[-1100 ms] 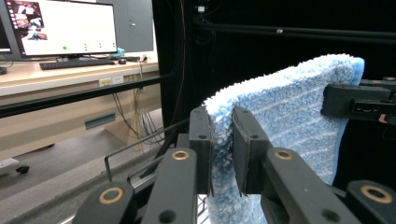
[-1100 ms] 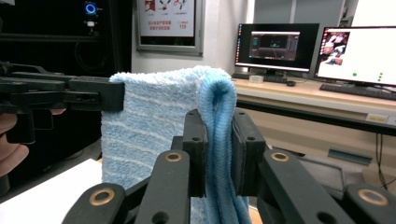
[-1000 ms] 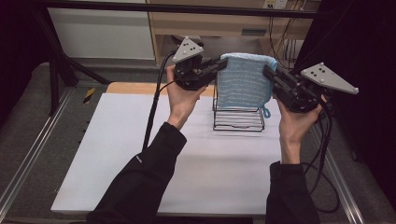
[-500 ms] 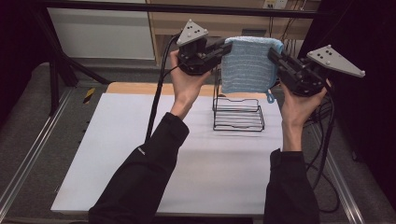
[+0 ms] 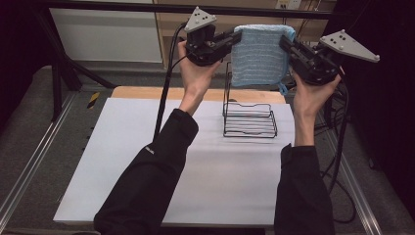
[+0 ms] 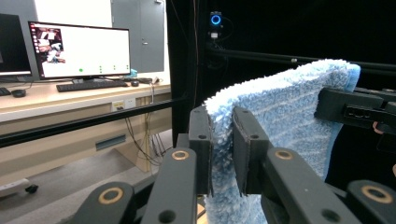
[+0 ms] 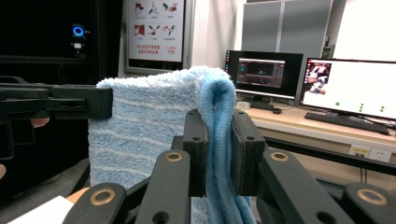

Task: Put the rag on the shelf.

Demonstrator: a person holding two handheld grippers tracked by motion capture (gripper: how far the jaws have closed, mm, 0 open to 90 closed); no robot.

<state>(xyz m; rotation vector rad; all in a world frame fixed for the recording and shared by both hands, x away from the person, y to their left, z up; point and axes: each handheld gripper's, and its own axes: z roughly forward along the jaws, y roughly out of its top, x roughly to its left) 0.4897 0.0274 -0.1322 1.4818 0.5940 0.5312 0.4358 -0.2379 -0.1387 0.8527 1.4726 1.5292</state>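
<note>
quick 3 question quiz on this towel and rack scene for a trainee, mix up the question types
1. True or false: the blue towel lies flat on the white table.
2. Which holds the towel? A) left gripper alone B) right gripper alone C) both, one at each upper edge
3. What stands on the table below the towel?

Key
1. False: it hangs in the air, stretched between the grippers.
2. C: in each gripper view the fingers pinch the cloth.
3. A black wire rack, with the towel's lower edge in front of its upright back.
</note>
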